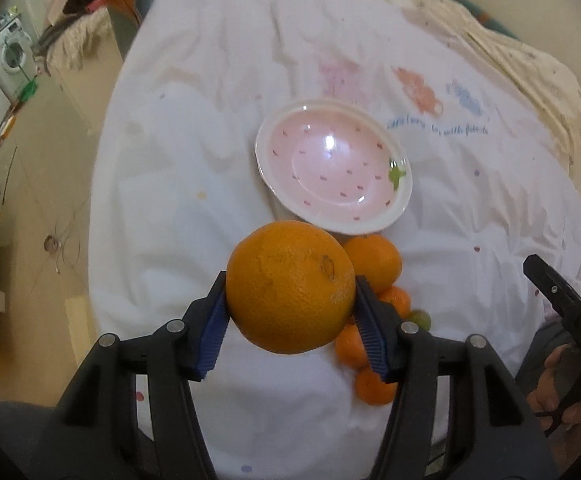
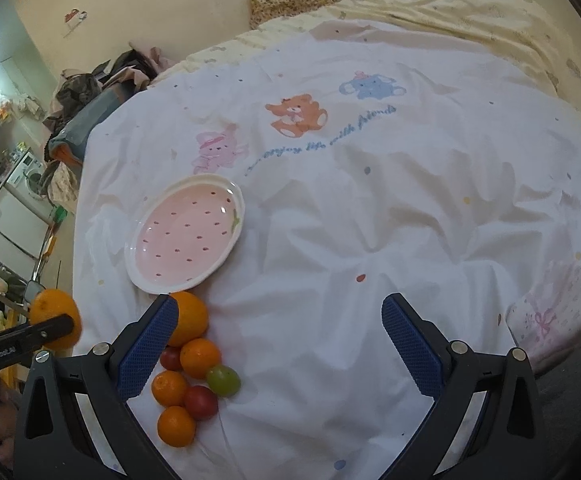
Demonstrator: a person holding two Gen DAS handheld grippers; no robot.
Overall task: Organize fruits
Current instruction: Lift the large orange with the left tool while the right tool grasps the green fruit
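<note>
My left gripper (image 1: 290,300) is shut on a large orange (image 1: 290,286) and holds it above the bed, just short of the pink strawberry-pattern plate (image 1: 332,166). The plate (image 2: 186,236) is empty. A pile of fruit lies in front of the plate: a medium orange (image 2: 190,318), three small oranges (image 2: 200,358), a green grape (image 2: 223,379) and two red fruits (image 2: 200,402). My right gripper (image 2: 280,344) is open and empty, low over the sheet to the right of the pile. The held orange also shows in the right wrist view (image 2: 54,316).
A white bedsheet (image 2: 370,220) with cartoon bears covers the bed. A cream quilt (image 2: 470,20) lies at the far side. The bed's left edge drops to the floor, where a washing machine (image 1: 10,54) and piled clothes (image 2: 102,76) stand.
</note>
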